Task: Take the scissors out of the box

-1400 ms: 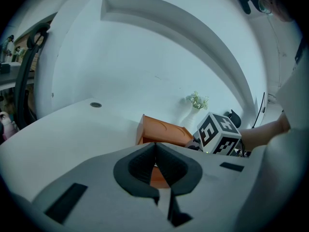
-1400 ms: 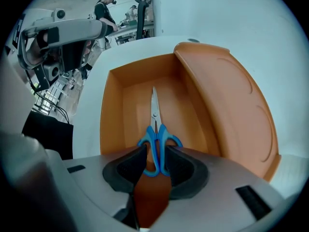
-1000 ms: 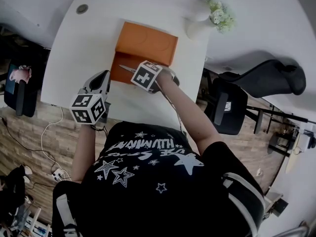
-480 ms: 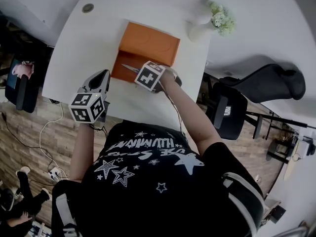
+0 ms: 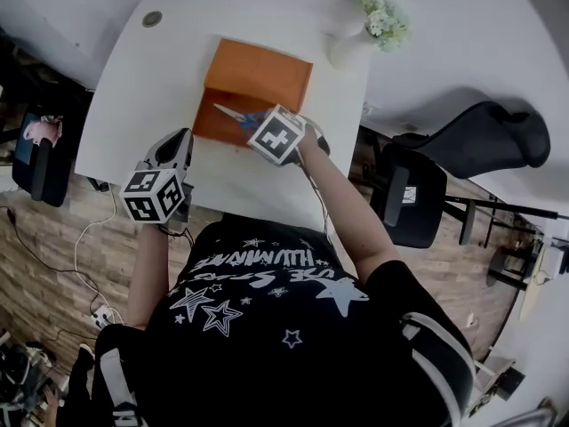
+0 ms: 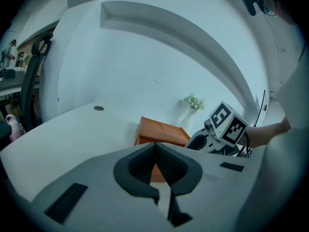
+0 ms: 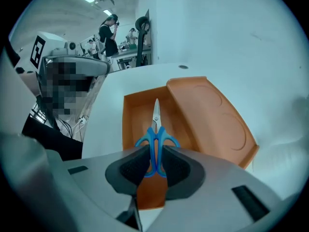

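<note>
Right arm is stretched out from the body over the near edge of the white table (image 5: 151,87), forearm angled forward. The right gripper (image 5: 256,123) sits over the front of the orange box (image 5: 218,124) and aims across toward the person's left. In the right gripper view, the right gripper (image 7: 155,170) has its pads squeezed onto the blue handles of the scissors (image 7: 156,129), so it's a proper grip with barely any gap.

The scissors (image 5: 233,114) run straight in line with the jaws, handles in the grip and blades pointing away. In the head view that's leftward and a bit away from the body. They're over the open tray of the box. Can't tell if the tips touch the bottom or not. The lid (image 7: 212,115) is tilted right up against the tray's side.

Left arm hangs closer to the body, with the left gripper (image 5: 176,145) at the table's near-left edge, pointing forward. In its own view the left gripper (image 6: 155,166) has its pads pressed together with nothing between them. The box is ahead of it.

A vase with flowers (image 5: 356,43) stands just beyond the box's far right corner.
</note>
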{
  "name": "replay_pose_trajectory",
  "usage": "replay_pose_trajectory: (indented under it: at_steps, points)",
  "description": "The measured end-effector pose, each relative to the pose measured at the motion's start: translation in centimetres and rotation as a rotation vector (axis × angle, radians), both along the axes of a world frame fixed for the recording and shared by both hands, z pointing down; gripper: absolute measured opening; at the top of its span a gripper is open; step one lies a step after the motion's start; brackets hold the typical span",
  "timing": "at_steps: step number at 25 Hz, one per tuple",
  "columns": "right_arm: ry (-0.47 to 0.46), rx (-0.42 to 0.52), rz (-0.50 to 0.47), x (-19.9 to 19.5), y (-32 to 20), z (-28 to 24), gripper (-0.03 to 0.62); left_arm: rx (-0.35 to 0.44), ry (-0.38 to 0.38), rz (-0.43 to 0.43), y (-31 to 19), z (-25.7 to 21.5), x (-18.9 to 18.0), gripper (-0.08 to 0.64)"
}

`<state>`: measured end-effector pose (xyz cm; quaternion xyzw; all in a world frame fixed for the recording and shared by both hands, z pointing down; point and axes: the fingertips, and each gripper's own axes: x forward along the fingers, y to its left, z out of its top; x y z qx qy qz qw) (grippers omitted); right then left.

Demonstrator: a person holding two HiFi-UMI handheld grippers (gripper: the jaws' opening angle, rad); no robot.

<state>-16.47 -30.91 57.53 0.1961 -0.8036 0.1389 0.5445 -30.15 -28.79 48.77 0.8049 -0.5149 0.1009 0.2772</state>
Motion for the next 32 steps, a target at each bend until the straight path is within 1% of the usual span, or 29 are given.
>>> replay_pose_trajectory:
  at_steps: [2,5,6,9,12,18,22,28,32]
  points:
    - [-0.034,0.016,0.010,0.5,0.3,-0.8,0.101,0.008,-0.007,-0.004,0.5,-0.3,0.7,0.018]
    - [-0.101,-0.012,0.026,1.0,1.4,-1.4,0.101,0.022,-0.015,-0.027,1.3,-0.8,1.2,0.018]
    - [-0.126,-0.008,0.022,1.0,1.7,-1.9,0.101,0.025,-0.017,-0.037,1.6,-0.9,1.3,0.018]
    - [-0.187,0.048,0.026,1.8,1.8,-2.9,0.101,0.034,-0.023,-0.062,2.8,-1.4,1.9,0.018]
    - [-0.218,0.113,0.032,2.9,2.0,-3.8,0.101,0.040,-0.032,-0.085,4.3,-1.8,2.7,0.018]
    - [-0.280,0.155,-0.020,4.5,4.4,-5.0,0.101,0.054,-0.030,-0.119,7.1,-2.4,5.3,0.018]
    - [-0.324,0.200,-0.020,6.0,5.5,-5.8,0.101,0.063,-0.044,-0.131,8.5,-2.8,7.3,0.018]
    - [-0.400,0.236,-0.007,8.6,7.1,-7.0,0.101,0.066,-0.053,-0.162,11.0,-3.1,9.7,0.018]
    - [-0.423,0.239,-0.017,10.2,8.8,-7.0,0.101,0.068,-0.058,-0.181,12.7,-3.0,11.3,0.018]
